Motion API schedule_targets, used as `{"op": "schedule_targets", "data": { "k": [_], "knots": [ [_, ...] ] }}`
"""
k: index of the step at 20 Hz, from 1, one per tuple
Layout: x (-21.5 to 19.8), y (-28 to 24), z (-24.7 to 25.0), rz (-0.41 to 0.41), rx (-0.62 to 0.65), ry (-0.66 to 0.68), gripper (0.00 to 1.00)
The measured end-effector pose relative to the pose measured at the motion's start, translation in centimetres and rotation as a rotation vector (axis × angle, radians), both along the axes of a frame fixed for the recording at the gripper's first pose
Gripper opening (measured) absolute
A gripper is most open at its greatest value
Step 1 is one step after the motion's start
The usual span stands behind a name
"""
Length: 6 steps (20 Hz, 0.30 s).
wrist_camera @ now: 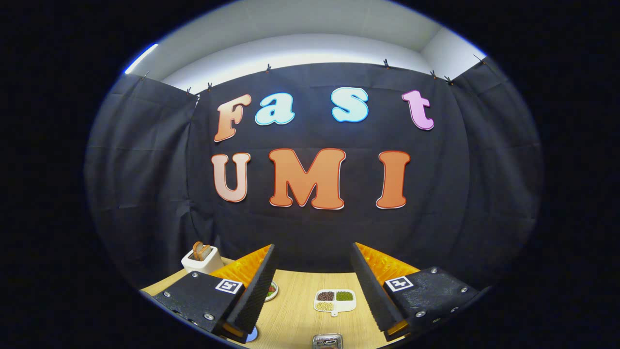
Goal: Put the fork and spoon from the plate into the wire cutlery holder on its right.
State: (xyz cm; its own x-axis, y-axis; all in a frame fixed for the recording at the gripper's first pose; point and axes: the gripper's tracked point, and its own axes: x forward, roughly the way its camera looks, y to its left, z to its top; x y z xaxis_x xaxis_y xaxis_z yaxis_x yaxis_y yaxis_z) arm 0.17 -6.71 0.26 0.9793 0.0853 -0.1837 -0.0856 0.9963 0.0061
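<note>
The hand-held gripper (314,291) was held well above the wooden surface (295,315) with its fingers spread wide apart and nothing between them. Between the fingers, on the surface, lay a small white divided dish (334,301) with dark, green and pale grains in its three compartments. Nearer, just below the gap between the fingers, sat a small metal object (327,341), too cut off to identify. Partly hidden behind the left finger was a round plate (272,291). Beyond that finger stood a white toaster (202,260) with bread in its slot. I could not make out the fork, spoon or wire holder.
</note>
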Motion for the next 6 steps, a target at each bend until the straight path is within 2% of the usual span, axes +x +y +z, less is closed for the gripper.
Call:
{"op": "schedule_targets", "data": {
  "k": [6],
  "knots": [
    [0.2,-0.2,1.3,-0.015,-0.034,-0.069,0.92]
  ]
}}
